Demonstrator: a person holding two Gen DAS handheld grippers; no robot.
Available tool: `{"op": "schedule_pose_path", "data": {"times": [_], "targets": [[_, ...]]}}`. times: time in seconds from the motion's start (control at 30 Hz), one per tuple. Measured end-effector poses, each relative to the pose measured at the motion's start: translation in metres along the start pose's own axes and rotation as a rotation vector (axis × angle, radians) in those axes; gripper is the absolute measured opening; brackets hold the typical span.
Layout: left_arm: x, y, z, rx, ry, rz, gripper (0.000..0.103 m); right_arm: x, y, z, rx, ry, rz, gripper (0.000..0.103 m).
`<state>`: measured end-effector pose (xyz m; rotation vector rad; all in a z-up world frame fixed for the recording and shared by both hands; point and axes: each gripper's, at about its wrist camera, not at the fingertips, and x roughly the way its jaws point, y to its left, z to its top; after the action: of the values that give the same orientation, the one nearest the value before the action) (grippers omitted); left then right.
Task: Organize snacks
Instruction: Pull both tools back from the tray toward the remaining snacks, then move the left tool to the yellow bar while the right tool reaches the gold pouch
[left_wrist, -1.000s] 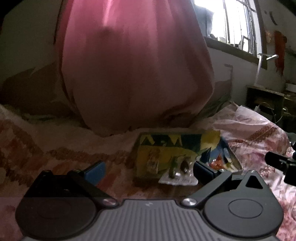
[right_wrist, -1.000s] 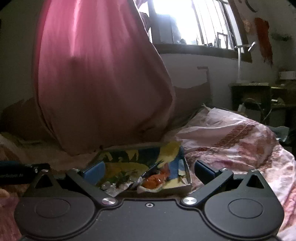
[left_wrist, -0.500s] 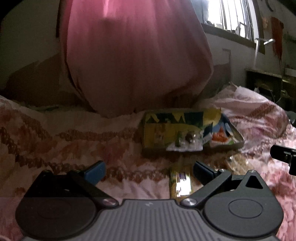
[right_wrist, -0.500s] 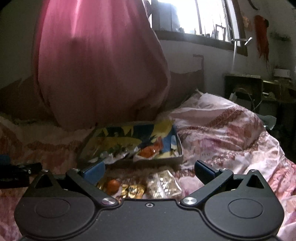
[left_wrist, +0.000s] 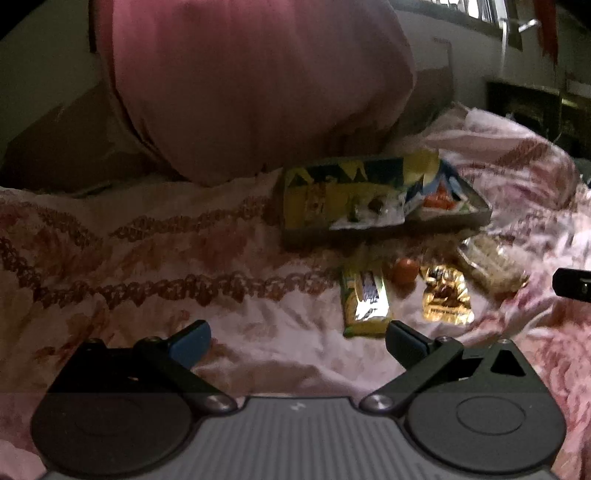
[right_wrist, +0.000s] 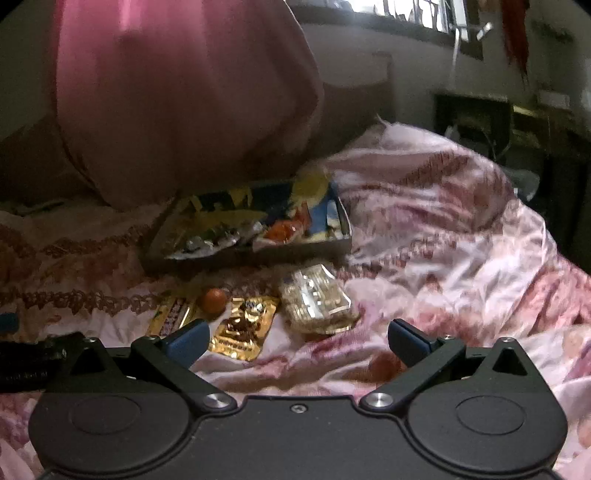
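A colourful printed tray (left_wrist: 291, 236) (right_wrist: 155, 254) lies on the bed and holds a few snack packets. In front of it lie a yellow snack bar (left_wrist: 364, 299) (right_wrist: 170, 317), a small orange ball (left_wrist: 404, 269) (right_wrist: 213, 300), a gold foil packet (left_wrist: 445, 299) (right_wrist: 243, 326) and a clear bag of biscuits (left_wrist: 491, 266) (right_wrist: 316, 299). My left gripper (left_wrist: 297, 341) is open and empty, near the yellow bar. My right gripper (right_wrist: 297, 339) is open and empty, near the gold packet and biscuit bag.
A pink floral bedspread (left_wrist: 147, 258) (right_wrist: 461, 240) covers the bed, bunched up on the right. A large pink hanging cloth (left_wrist: 258, 74) (right_wrist: 184, 92) is behind the tray. Dark furniture (right_wrist: 480, 118) stands at the right under a window.
Both grippers have pulled back and risen from the tray. The loose snacks in front of the tray have come into view. Both stay open.
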<state>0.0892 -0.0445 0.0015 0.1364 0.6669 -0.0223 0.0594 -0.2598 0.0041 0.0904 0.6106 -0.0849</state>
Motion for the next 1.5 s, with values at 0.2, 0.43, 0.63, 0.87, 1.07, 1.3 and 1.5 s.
{"op": "schedule_pose_path", "data": {"times": [0.2,0.43,0.63,0.87,1.07,1.3,1.5], "targets": [[0.009,0.000,-0.001,0.003,0.050,-0.003,0.103,0.017,-0.005,-0.003,0.045,0.101,0.002,0.103],[0.014,0.001,-0.001,-0.002,0.075,0.005,0.103,0.024,-0.005,-0.005,0.063,0.152,0.017,0.103],[0.014,0.004,-0.001,-0.017,0.079,0.002,0.103,0.025,-0.001,-0.005,0.046,0.163,0.034,0.102],[0.020,0.006,0.000,-0.049,0.105,-0.018,0.103,0.030,0.006,-0.007,0.023,0.187,0.063,0.102],[0.026,0.005,-0.001,-0.060,0.136,-0.026,0.103,0.036,0.010,-0.008,0.012,0.208,0.077,0.102],[0.032,0.009,0.000,-0.094,0.158,-0.037,0.103,0.036,0.016,-0.008,-0.019,0.190,0.102,0.102],[0.034,0.011,0.002,-0.116,0.164,-0.040,0.103,0.038,0.017,-0.008,-0.019,0.192,0.109,0.102]]}}
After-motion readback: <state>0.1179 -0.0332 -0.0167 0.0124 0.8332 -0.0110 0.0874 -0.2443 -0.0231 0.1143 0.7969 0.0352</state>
